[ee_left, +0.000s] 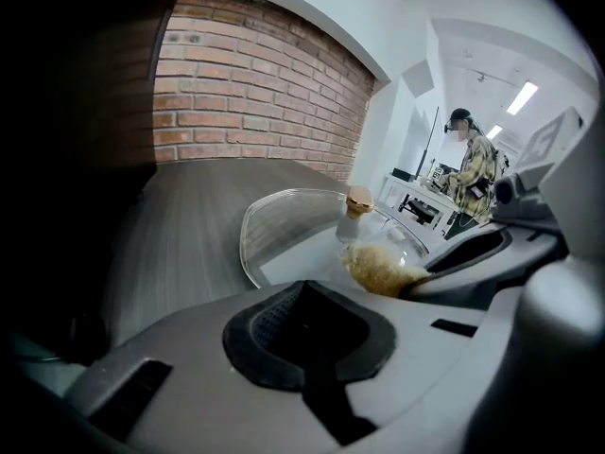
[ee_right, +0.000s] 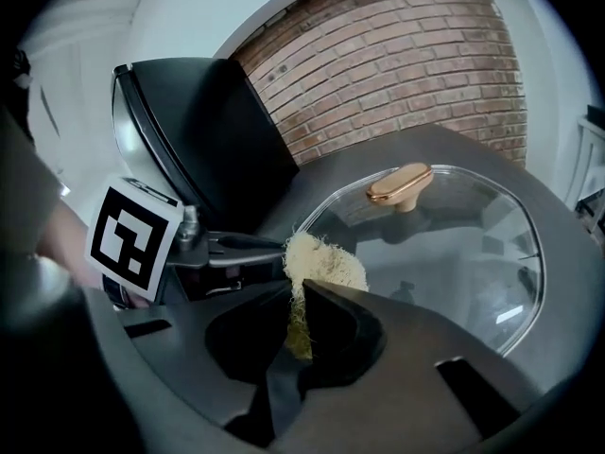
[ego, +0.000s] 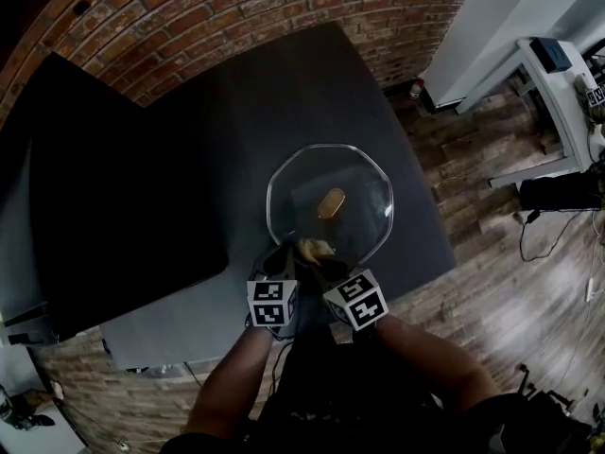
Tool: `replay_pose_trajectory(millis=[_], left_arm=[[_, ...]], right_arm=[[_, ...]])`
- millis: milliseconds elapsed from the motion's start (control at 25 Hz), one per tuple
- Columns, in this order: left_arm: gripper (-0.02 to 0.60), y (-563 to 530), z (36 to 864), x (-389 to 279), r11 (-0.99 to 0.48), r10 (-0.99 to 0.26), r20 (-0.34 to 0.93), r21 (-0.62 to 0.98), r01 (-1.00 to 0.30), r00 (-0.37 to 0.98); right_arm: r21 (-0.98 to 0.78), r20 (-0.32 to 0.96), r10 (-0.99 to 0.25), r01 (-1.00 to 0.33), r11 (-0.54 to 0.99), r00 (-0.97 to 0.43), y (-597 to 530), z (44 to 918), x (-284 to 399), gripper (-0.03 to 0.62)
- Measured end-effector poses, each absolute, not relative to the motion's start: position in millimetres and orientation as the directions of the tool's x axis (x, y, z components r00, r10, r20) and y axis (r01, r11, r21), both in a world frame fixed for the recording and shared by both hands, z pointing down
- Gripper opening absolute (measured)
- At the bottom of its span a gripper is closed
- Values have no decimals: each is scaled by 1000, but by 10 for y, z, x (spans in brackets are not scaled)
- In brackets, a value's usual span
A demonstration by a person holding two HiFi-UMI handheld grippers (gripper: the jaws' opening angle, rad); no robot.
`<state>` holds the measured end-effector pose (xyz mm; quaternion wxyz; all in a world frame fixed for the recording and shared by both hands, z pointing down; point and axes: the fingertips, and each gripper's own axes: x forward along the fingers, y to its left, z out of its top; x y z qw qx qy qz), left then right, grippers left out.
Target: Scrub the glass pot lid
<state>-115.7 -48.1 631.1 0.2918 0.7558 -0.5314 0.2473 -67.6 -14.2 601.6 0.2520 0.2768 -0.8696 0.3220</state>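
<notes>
On the dark table (ego: 236, 102) in front of you, the glass pot lid (ego: 364, 173) lies flat with its dome up and its gold knob (ego: 331, 201) upright in the middle. Through the glass you see only the table top beneath it.

Your right gripper (ee_right: 301, 315) has its jaws closed on a pale, fibrous scrubber (ee_right: 321, 261). One end is pinched between the jaws and the bushy end sticks out past the tips. That end sits at the near edge of the lid, on your side of the knob, and looks to rest on the glass just inside the rim.

Your left gripper (ee_left: 307, 343) has its jaws brought fully together, dark pad against dark pad, with nothing visible between them. It sits just beside the right gripper, with its tips at the lid's near rim. Whether they touch the glass cannot be told. Its marker cube (ee_right: 132, 239) faces the right gripper's camera.

A large black panel (ego: 113, 187) lies on the left part of the table, well apart from the lid. A brick wall (ego: 236, 8) runs behind the table. To your right there is a wooden floor (ego: 492, 244) and a white desk (ego: 558, 93). A person (ee_left: 477, 173) stands far back in the room.
</notes>
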Motion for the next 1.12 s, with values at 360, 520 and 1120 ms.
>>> replay_pose_trajectory(millis=[360,520,1120], left_arm=[[32,-483,6323,-1174,-277,-663,681,161,-947,310],[32,-466,6337,-1174,-277,-658,686,160,-947,309],[32,-480,6320,-1168,-276,-665,682,155,-949,305]], right_arm=[[-440,627,-260,-610,659,-734,48,6156,-741,41],[-448,629,-257,-612,651,-734,43,6162,-632,41],[-453,639,-314,-673,585,-702,-137,6153,57,41]])
